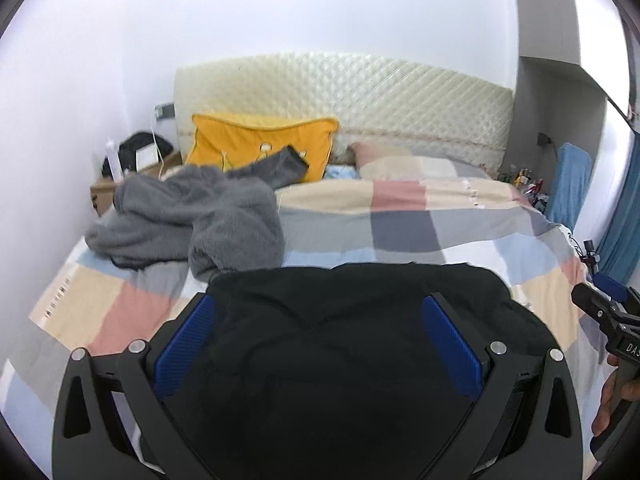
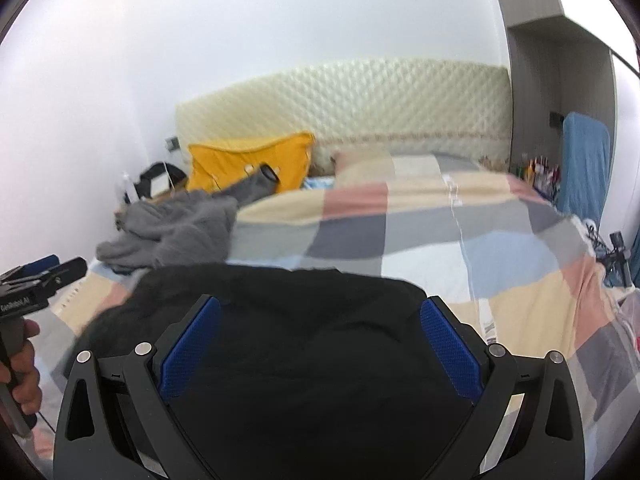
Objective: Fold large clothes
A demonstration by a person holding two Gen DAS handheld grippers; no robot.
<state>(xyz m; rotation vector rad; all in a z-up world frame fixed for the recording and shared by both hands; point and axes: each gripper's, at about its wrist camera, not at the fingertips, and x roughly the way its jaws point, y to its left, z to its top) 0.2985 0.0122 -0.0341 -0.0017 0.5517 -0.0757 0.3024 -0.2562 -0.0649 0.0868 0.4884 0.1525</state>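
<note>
A large black fabric garment (image 1: 344, 344) lies on the near part of the checked patchwork quilt (image 1: 404, 216). The left gripper (image 1: 320, 336) and right gripper (image 2: 320, 336) hang over it, jaws spread wide, grasping nothing. Best pinch matching corners and lift evenly, keeping clear of the crumpled grey fleece garment (image 1: 188, 216) at far left.

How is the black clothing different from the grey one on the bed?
The black garment is dark and lies spread fairly flat near both grippers; the grey garment is lighter, fluffy-looking and crumpled in a heap. The black one sits at the near edge, the grey one farther back by the yellow pillow. Both rest on the checked quilt.
</note>
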